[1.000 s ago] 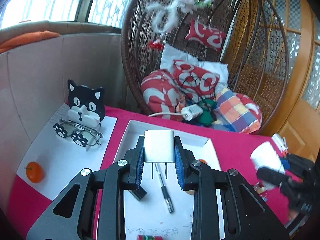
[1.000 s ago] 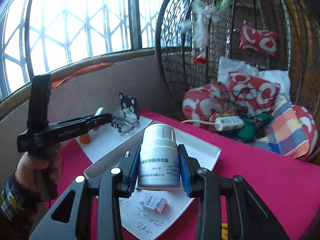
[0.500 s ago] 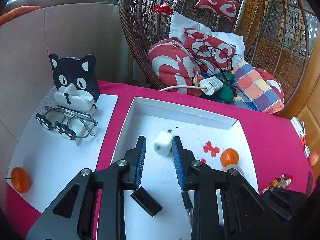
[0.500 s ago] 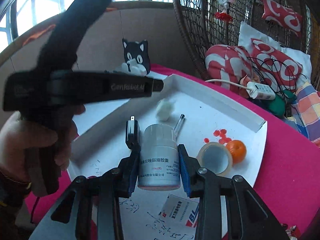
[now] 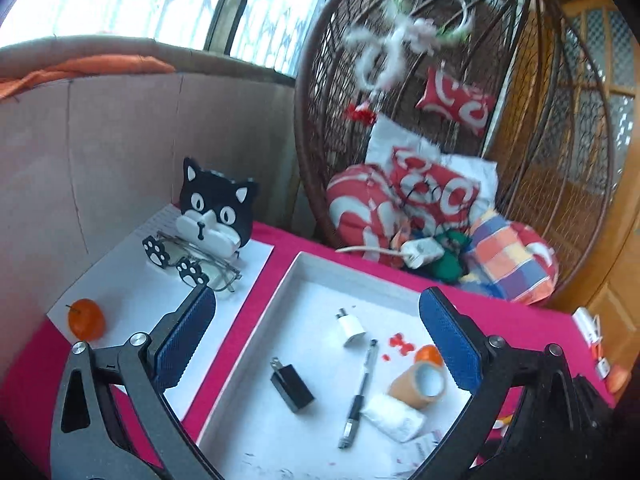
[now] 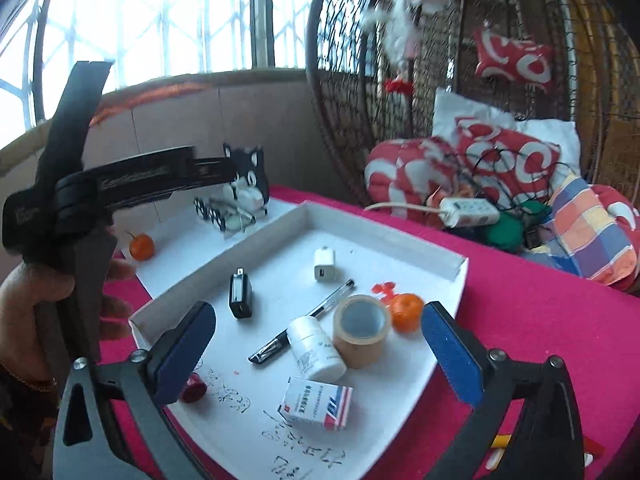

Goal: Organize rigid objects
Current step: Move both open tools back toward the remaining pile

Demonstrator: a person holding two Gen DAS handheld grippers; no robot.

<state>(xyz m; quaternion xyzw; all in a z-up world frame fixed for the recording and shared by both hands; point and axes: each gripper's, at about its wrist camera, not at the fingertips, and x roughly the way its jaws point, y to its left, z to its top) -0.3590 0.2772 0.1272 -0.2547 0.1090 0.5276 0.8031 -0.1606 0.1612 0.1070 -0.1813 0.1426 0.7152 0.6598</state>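
Both sets of jaws are opening wide and grip nothing. In the left wrist view, the left gripper point(image 5: 318, 344) frames the white tray point(image 5: 360, 276); the white charger point(image 5: 350, 327) lies at twelve o'clock from the gap, the black charger point(image 5: 291, 385) at seven, its long axis running ten to four, and the pen point(image 5: 359, 392) at five. In the right wrist view, the right gripper point(image 6: 318, 352) hangs over the fallen pill bottle point(image 6: 316, 346), which lies loose between the pads, neck toward eleven, touching the tape roll point(image 6: 362, 332) at two o'clock. The right hand seems nearer the bottle. The tray sits on a red cloth point(image 6: 540, 320) before a wicker chair point(image 6: 520, 40).
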